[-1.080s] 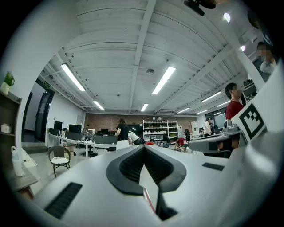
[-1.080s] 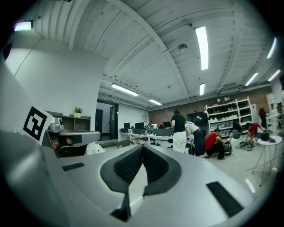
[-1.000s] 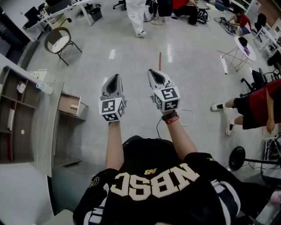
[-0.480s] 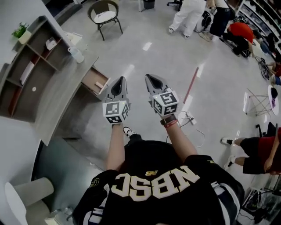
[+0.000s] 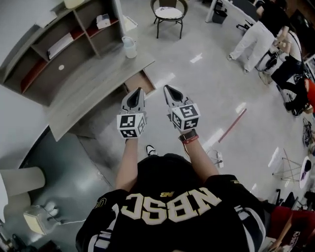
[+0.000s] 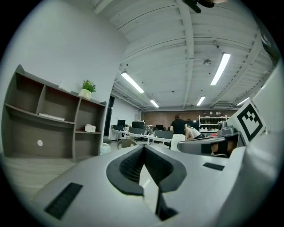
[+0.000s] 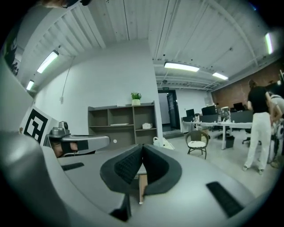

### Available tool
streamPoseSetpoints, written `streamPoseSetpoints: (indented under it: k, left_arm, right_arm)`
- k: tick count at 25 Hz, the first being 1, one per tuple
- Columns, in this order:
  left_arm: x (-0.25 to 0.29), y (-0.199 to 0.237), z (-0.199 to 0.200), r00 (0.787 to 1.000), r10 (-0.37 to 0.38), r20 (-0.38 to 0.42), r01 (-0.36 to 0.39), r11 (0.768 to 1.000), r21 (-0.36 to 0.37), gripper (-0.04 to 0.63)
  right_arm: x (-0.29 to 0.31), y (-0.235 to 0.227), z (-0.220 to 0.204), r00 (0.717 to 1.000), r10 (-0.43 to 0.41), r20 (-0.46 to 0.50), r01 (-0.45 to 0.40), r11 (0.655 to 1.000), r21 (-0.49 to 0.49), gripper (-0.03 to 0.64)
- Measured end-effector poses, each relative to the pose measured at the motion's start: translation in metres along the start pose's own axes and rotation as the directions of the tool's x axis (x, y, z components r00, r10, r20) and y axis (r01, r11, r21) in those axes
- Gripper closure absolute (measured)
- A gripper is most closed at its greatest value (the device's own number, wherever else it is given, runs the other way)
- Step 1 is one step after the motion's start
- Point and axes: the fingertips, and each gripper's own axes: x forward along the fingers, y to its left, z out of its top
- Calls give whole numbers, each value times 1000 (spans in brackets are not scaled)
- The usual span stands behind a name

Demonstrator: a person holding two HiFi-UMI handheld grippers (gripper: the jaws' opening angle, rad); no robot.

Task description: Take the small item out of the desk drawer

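Note:
A grey desk (image 5: 93,83) with a shelf unit (image 5: 59,54) stands at the upper left of the head view. Its open drawer (image 5: 141,80), brown inside, pokes out from the desk's right end just beyond the tips of my left gripper (image 5: 135,95). No small item shows in the drawer; the gripper covers part of it. My right gripper (image 5: 170,92) hovers beside the left one. Both are shut and hold nothing. In the right gripper view a wooden edge of the drawer (image 7: 142,182) shows just below the tips of my right gripper (image 7: 142,150). My left gripper (image 6: 144,148) points past the shelf unit (image 6: 53,128).
A clear plastic jug (image 5: 129,47) stands on the desk's far end. A chair (image 5: 168,12) sits behind it. People (image 5: 256,29) stand at the upper right. A red strip (image 5: 231,125) and a cable (image 5: 215,157) lie on the floor to the right.
The view has swung toward the desk: it and the open drawer have come from the far left to just ahead of both grippers. Both grippers stay shut, side by side.

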Motion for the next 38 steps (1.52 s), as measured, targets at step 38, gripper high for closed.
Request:
streamPoseSetpoints:
  k: [38]
  left_arm:
    - [63,189,-206,927,185,-326,-259,945,-201,580]
  right_arm:
    - [260,15,-286,758,232,-609,-279,960,18,536]
